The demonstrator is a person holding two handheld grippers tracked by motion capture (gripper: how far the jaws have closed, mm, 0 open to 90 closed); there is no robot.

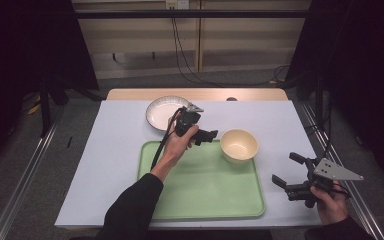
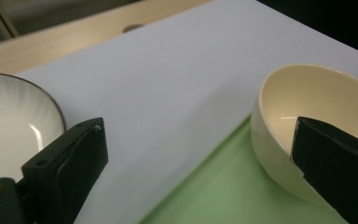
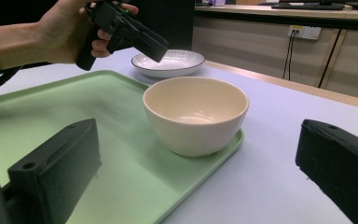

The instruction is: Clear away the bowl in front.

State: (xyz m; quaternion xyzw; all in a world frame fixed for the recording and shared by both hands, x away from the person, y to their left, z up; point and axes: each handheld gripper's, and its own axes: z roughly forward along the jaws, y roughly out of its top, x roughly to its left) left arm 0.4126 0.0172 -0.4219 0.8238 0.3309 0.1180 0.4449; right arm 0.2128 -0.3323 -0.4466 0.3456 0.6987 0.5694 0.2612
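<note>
— Where is the bowl right now?

— The cream bowl [image 1: 238,145] stands upright on the far right corner of the green tray [image 1: 200,195], its base just inside the tray's raised rim. Nothing lies inside it that I can see. From my right gripper view it sits straight ahead, between my two black jaws but well beyond them.

— Are you holding it?

— No. My left gripper [image 1: 211,135] hangs above the tray just to the left of the bowl, pointing toward it, with its jaws spread wide and nothing between the pads. In my left gripper view, one jaw overlaps the bowl's near rim in the picture and the other overlaps the white plate; I cannot tell whether that jaw tip touches the rim.

— And the other hand?

— My right gripper [image 1: 286,169] is near the right edge of the table, off the tray, held low over the pale blue mat [image 1: 105,150]. Its jaws stand apart too, holding nothing, aimed leftward at the bowl.

— What else is around?

— A white plate [image 1: 164,111] with a dark rim and ribbed inside rests on the mat just beyond the tray's far left corner, behind my left hand [image 1: 180,145]. The plate and bowl are apart. A strip of wooden tabletop [image 1: 260,94] shows past the mat's far edge.
</note>
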